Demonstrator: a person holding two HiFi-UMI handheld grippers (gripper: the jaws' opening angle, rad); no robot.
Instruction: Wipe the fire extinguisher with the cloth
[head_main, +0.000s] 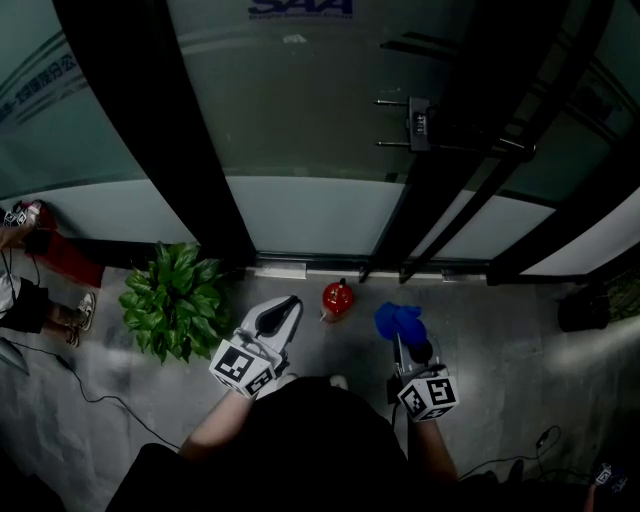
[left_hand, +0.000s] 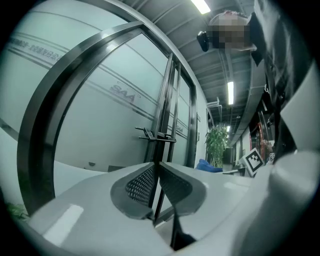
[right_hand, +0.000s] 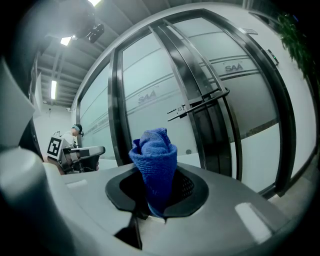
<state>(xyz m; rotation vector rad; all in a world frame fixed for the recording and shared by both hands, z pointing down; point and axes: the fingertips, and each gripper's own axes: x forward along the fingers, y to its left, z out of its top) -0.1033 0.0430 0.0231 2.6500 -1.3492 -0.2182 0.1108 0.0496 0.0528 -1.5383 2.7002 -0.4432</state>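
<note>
1. The right hand-held gripper is clenched on the blue cloth. The cloth rises past its tips as a rolled bunch, and only the lower part looks pinched. A hard rub could likely drag it out.
2. The left hand-held gripper has its jaws pressed together with nothing between them. It therefore cannot steady anything unless it opens first.
3. The fire extinguisher sits on the floor, ahead of both hand-held grippers and between them, touching neither. Nothing braces it, so a sideways push from the cloth could probably tip it or send it sliding.
4. The glass door and its dark frame run just beyond the fire extinguisher. A forward overshoot could knock the extinguisher or a gripper tip against the door.
5. The plant crowds the space just left of the left hand-held gripper, and a wide swing that way would brush its leaves.
6. There is open room on the bare floor to the right of the right hand-held gripper. A cable lies behind and left of the left hand-held gripper, well apart from it.
</note>
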